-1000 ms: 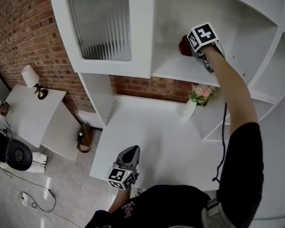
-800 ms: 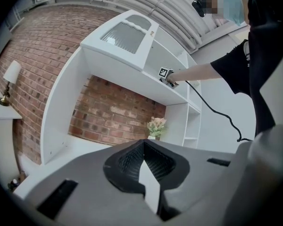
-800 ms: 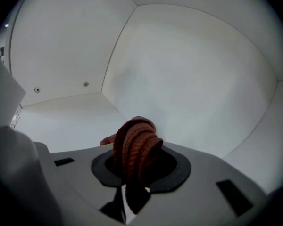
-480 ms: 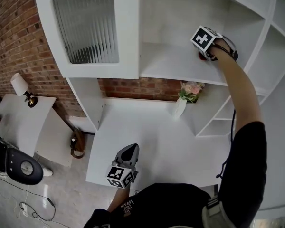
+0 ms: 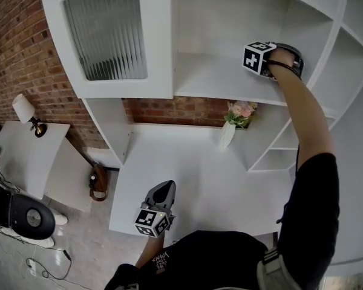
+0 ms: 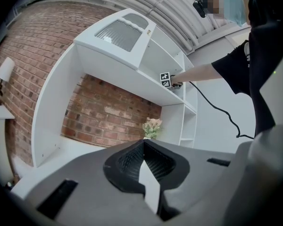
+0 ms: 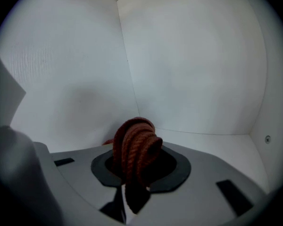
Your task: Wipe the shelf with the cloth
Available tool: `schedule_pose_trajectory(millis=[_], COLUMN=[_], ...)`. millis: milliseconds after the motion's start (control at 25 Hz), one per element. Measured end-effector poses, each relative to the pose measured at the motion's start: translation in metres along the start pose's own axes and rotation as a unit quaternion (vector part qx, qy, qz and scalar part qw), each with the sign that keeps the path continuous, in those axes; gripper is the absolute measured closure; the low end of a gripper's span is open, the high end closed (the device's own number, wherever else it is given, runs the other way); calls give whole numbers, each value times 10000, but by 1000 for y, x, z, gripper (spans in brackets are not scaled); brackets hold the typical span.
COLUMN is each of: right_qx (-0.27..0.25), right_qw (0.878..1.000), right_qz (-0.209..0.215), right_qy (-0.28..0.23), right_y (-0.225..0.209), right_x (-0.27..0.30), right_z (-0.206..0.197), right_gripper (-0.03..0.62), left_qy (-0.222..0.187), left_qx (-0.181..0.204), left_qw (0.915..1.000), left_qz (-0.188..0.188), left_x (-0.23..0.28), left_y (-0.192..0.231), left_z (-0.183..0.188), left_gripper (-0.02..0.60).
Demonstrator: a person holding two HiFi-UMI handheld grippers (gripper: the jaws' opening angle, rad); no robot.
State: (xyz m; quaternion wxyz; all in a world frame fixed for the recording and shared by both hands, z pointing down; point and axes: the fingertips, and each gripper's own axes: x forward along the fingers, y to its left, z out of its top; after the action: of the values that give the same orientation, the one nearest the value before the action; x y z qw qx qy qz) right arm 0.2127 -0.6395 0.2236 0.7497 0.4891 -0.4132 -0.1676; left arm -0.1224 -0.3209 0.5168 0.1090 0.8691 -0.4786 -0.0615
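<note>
A bunched red cloth (image 7: pixel 136 147) is clamped between the right gripper's (image 7: pixel 137 171) fingers (image 7: pixel 175 172), protruding past their tips inside the white shelf (image 5: pixel 218 77). The left gripper's (image 6: pixel 144 147) fingers are pressed together, empty.

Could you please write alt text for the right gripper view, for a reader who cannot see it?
The right gripper is shut on a bunched, reddish-brown cloth that sticks up between its jaws. It points into the back corner of a white shelf, with plain white walls filling the rest of the view.
</note>
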Motion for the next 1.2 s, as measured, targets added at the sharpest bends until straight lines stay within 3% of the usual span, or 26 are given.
schedule_pose_trajectory(millis=[120,200,320,480,560,720,800,880,1200], right_qx=[281,811,1716,2082,2379,3052,3117,3036,2732], right_qw=[9987,9910,9594,9200,8877,7999,7768,7740,8016], right_qz=[-43,106,624,999,1347,2481,2859,2997,2924], right_qy=[-418,-1055,-2151,-3166,-3705,-4532,-4666,-4679,-4441], right_y=[-7,-13,-16,-9,-2,18,31,43,71], right_x=[-11,-28,-62,-111,-139,-192,-209,-218,-215], right_z=[7,19,41,76,97,140,157,172,196], right_gripper=[496,497,496,496,496,496,496,496,496], left_qy=[8,1,8,22,12,37,29,14,11], left_qx=[11,17,25,33,38,33,22,20,-13], left_qw=[10000,10000,10000,9999,9999,9999,10000,10000,9998], left_qz=[-6,-9,-35,-108,-128,-136,-74,8,192], left_x=[-2,-2,-4,-6,-8,-18,-25,-32,-52], left_y=[-2,-2,-3,-8,-11,-16,-15,-11,-5], left_z=[-1,-1,-2,-1,0,2,1,0,0], left_gripper=[575,574,574,574,574,574,575,575,574])
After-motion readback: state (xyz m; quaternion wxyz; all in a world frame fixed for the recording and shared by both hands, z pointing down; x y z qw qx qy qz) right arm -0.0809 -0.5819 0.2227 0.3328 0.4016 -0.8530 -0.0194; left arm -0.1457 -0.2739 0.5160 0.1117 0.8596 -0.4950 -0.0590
